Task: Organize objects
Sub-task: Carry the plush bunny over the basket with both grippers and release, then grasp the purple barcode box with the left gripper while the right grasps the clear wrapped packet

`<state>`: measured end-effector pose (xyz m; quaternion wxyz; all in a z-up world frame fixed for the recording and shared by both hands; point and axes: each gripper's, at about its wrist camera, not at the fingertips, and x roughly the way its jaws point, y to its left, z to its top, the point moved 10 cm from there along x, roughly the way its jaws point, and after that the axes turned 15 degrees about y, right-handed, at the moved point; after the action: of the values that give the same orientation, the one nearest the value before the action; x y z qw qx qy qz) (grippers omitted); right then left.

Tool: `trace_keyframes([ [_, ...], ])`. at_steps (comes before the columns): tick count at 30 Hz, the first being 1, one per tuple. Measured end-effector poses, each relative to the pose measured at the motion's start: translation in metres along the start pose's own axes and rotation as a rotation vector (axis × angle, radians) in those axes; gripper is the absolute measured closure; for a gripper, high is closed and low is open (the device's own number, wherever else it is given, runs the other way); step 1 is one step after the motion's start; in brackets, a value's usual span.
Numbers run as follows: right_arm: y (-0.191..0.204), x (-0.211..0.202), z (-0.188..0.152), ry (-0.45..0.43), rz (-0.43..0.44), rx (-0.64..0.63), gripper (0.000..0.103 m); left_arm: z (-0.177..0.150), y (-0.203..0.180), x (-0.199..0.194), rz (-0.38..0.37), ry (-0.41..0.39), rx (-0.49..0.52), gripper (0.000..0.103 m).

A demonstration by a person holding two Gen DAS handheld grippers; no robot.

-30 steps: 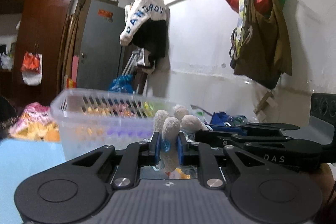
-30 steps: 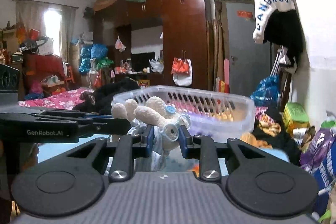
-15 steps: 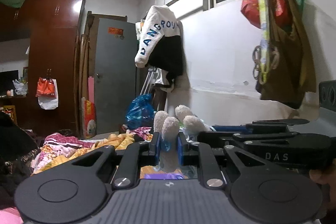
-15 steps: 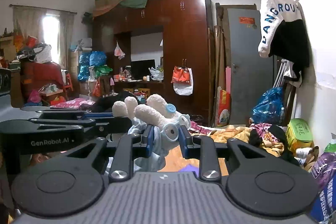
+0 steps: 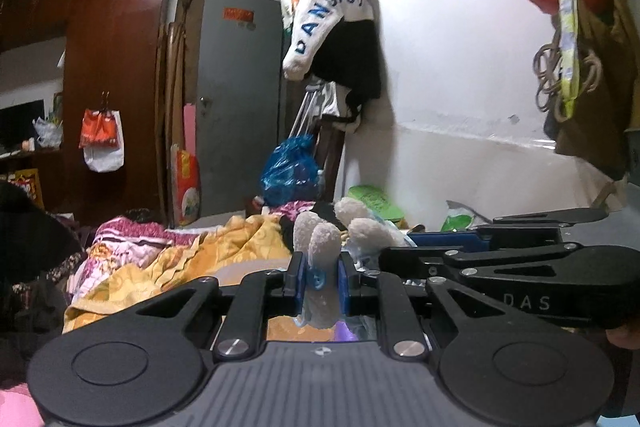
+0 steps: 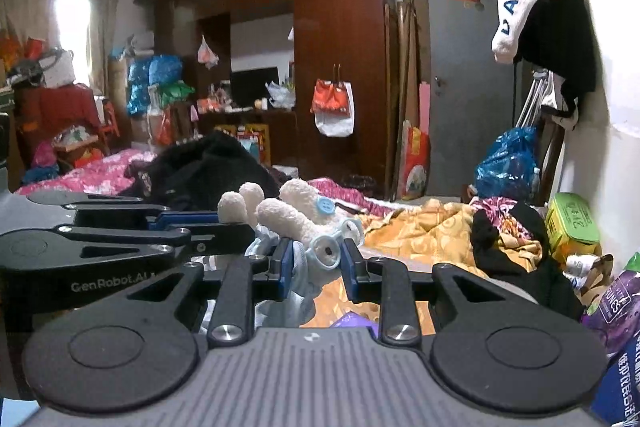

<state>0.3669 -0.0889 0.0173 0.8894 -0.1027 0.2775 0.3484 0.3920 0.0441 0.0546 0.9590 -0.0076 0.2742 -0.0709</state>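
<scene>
A small cream plush toy [image 5: 326, 247] with pale blue buttons is held between both grippers. My left gripper [image 5: 319, 277] is shut on one of its fuzzy limbs. My right gripper [image 6: 316, 259] is shut on the toy [image 6: 292, 215] at its pale blue part. The right gripper body [image 5: 520, 267] shows at the right of the left wrist view. The left gripper body [image 6: 120, 239] shows at the left of the right wrist view. The toy is held up in the air above a cluttered bed.
An orange blanket [image 6: 420, 235] and black clothes [image 6: 208, 167] lie on the bed below. A dark red wardrobe [image 6: 340, 47] and a grey door [image 6: 460, 79] stand behind. A white wall [image 5: 460, 87] with hanging bags [image 5: 580, 47] is at the right.
Both grippers have lifted the toy upward together. The clear plastic basket that stood in front one second ago has dropped out of view. Both grips are unchanged.
</scene>
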Motion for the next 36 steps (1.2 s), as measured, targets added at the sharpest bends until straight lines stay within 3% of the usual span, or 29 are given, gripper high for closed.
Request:
trace_keyframes([
  [16, -0.004, -0.003, 0.012, 0.014, 0.004, 0.005, 0.072, 0.001, 0.002, 0.009, 0.027, 0.015, 0.009, 0.081],
  [17, -0.005, -0.003, 0.013, 0.01, 0.003, 0.008, 0.069, 0.001, 0.003, 0.01, 0.041, 0.012, 0.011, 0.079],
  [18, -0.007, -0.003, 0.014, 0.004, 0.002, 0.014, 0.059, 0.0, 0.004, 0.01, 0.074, 0.003, 0.022, 0.072],
  [19, -0.011, -0.003, 0.016, -0.001, -0.008, 0.024, 0.047, 0.0, 0.007, 0.009, 0.117, -0.005, 0.031, 0.054],
  [20, -0.015, -0.006, 0.015, -0.009, -0.023, 0.035, 0.041, 0.0, 0.009, 0.008, 0.154, -0.016, 0.032, 0.044],
  [21, -0.021, -0.008, 0.015, -0.013, -0.032, 0.048, 0.027, 0.0, 0.013, 0.006, 0.176, -0.029, 0.025, 0.032],
  [22, -0.024, -0.012, 0.014, -0.019, -0.033, 0.06, 0.015, -0.001, 0.015, 0.002, 0.173, -0.039, 0.016, 0.028],
  [24, -0.03, -0.025, 0.009, -0.04, -0.022, 0.081, 0.012, -0.003, 0.016, -0.007, 0.142, -0.046, -0.003, 0.028],
  [27, -0.036, -0.053, -0.013, -0.052, -0.007, 0.102, 0.0, -0.018, 0.005, -0.033, 0.128, -0.06, 0.012, 0.025],
  [36, -0.047, -0.124, -0.153, -0.071, -0.02, 0.168, 0.0, -0.143, -0.024, -0.108, 0.122, -0.032, -0.004, 0.023],
])
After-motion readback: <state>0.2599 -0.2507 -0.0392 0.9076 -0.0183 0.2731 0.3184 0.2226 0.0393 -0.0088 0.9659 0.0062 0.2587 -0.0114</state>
